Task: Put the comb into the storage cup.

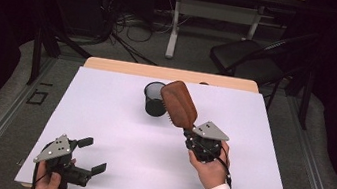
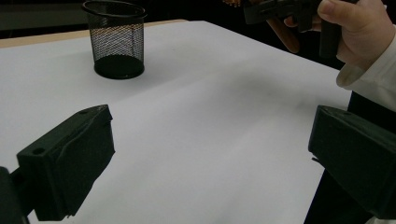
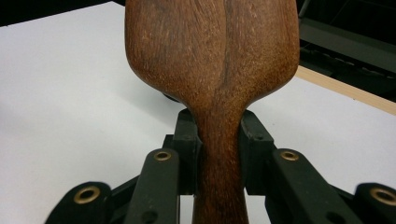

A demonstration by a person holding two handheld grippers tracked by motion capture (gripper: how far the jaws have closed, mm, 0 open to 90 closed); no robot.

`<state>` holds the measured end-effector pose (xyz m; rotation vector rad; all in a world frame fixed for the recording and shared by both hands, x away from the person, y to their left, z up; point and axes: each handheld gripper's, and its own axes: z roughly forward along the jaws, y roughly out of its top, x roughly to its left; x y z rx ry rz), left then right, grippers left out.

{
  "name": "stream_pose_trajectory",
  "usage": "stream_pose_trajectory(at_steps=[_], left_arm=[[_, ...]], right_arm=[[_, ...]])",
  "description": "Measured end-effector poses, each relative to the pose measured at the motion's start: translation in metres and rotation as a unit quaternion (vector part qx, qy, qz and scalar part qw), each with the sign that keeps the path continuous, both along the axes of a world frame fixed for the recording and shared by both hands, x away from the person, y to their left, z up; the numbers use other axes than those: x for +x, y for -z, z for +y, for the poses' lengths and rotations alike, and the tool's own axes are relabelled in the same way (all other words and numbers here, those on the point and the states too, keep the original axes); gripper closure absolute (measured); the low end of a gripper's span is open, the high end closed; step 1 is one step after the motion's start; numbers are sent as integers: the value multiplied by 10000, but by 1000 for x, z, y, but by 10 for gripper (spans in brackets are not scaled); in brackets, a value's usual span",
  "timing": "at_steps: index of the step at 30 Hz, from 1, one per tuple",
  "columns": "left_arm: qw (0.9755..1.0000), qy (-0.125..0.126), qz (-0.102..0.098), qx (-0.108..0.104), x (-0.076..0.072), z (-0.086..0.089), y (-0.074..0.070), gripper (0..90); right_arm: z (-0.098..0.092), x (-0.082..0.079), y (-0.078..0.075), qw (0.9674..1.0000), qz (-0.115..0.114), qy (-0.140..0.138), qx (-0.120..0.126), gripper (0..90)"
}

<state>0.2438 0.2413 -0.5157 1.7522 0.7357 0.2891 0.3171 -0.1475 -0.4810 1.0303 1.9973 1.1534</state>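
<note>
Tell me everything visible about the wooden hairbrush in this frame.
The hairbrush looks like reddish-brown wood with visible grain, a broad rounded paddle head narrowing to a slim handle. The right gripper clamps the handle on both sides, holding the brush off the white table, head tilted up and away from the person, beside the black mesh cup. A few bristles peek out below the head's lower edge.

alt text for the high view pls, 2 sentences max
The right gripper holds a brown wooden hairbrush by its handle, raised above a white table with its head beside a black mesh cup. The left gripper rests at the table's near left edge, jaws open and with nothing between them.
</note>
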Motion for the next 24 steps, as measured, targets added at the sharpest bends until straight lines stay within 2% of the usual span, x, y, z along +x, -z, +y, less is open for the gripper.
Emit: stream_pose_trajectory(at_steps=[5, 8, 9, 14, 18, 21, 24], left_arm=[[9999, 51, 137, -69, 3, -1, 2, 4], [9994, 11, 283, -179, 6, -2, 3, 4], [9993, -60, 335, -154, 8, -3, 3, 4], [9992, -98, 373, -77, 11, -6, 5, 5], [9988, -111, 444, -144, 14, -7, 4, 4], [9982, -176, 545, -156, 20, -10, 3, 4], [9969, -215, 716, -262, 28, -11, 1, 4]], right_arm=[[-2, 0, 4, 10000, -15, 33, 17, 721], [-1, -1, 5, 10000, -50, 16, 37, 721], [1, -1, 6, 10000, -84, -3, 32, 722], [5, -3, 7, 9999, -123, -63, 13, 721], [7, -4, 7, 9998, -154, -84, 11, 721], [8, -4, 8, 9998, -179, -99, 15, 722], [9, -4, 8, 9997, -224, -129, 24, 722]])
